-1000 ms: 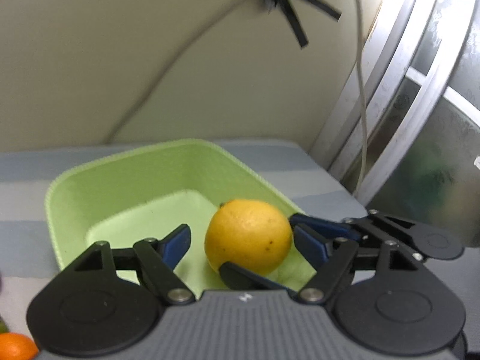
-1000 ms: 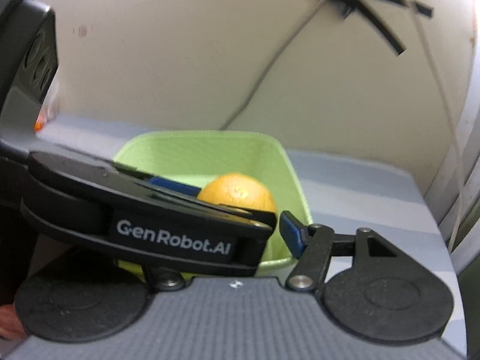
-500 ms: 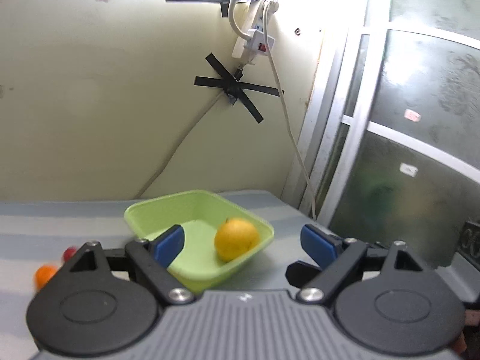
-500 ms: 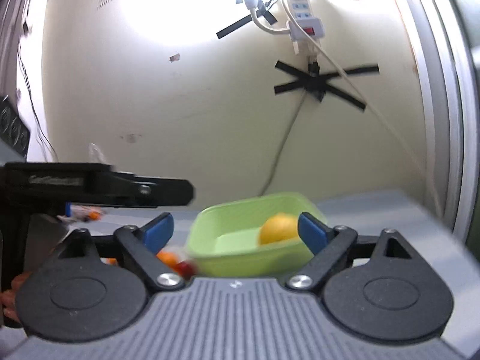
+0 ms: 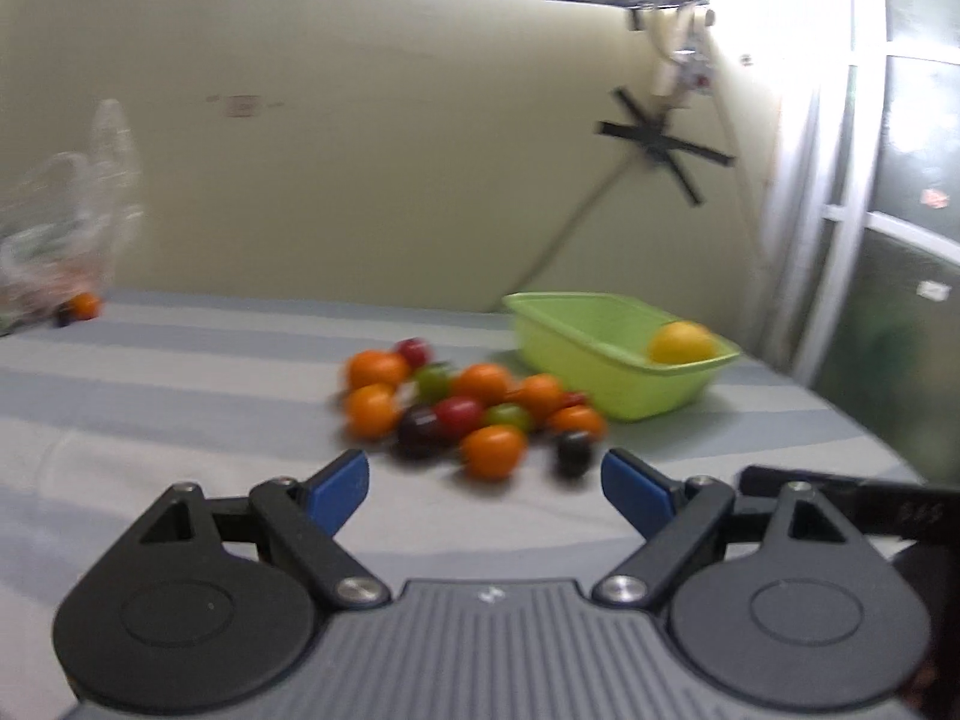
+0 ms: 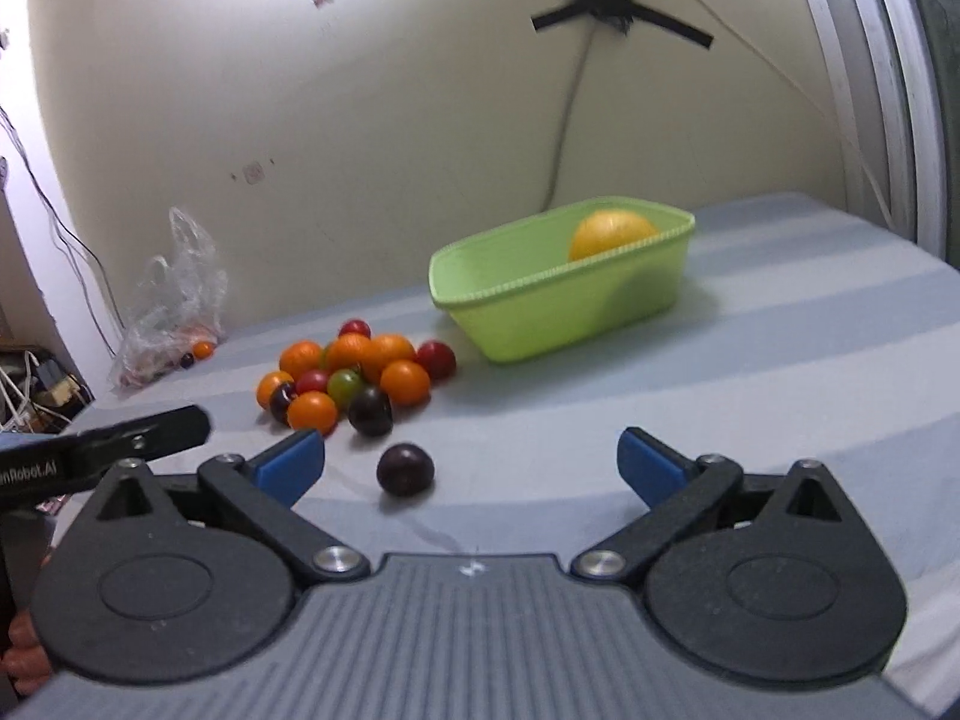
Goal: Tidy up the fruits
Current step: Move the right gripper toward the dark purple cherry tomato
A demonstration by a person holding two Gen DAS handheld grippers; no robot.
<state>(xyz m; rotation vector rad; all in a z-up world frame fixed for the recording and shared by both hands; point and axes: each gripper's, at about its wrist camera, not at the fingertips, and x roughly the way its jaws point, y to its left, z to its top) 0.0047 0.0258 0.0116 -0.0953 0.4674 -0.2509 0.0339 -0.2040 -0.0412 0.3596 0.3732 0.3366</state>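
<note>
The left gripper (image 5: 483, 483) hangs over the grey-and-white striped bench (image 5: 180, 396), its blue-padded jaws spread with nothing between them. The right gripper (image 6: 471, 462) has just been opening its jaws and they now stand spread wide, also with nothing in them; 1 dark purple round plum (image 6: 405, 469) lies alone on the bench just ahead, between the 2 pads but apart from both.

Beyond it sits a loose heap of small round fruits (image 6: 354, 378), orange, red, green and dark purple, touching one another. Just to the right of the heap stands a light green rectangular plastic basin (image 6: 510, 306), and inside it, at its far right end, rests 1 large yellow-orange citrus fruit (image 6: 612, 234).

Far left by the cream wall (image 6: 390, 90) lies a crumpled clear plastic bag (image 6: 174, 300) with a small orange fruit (image 6: 203, 349) beside it.
</note>
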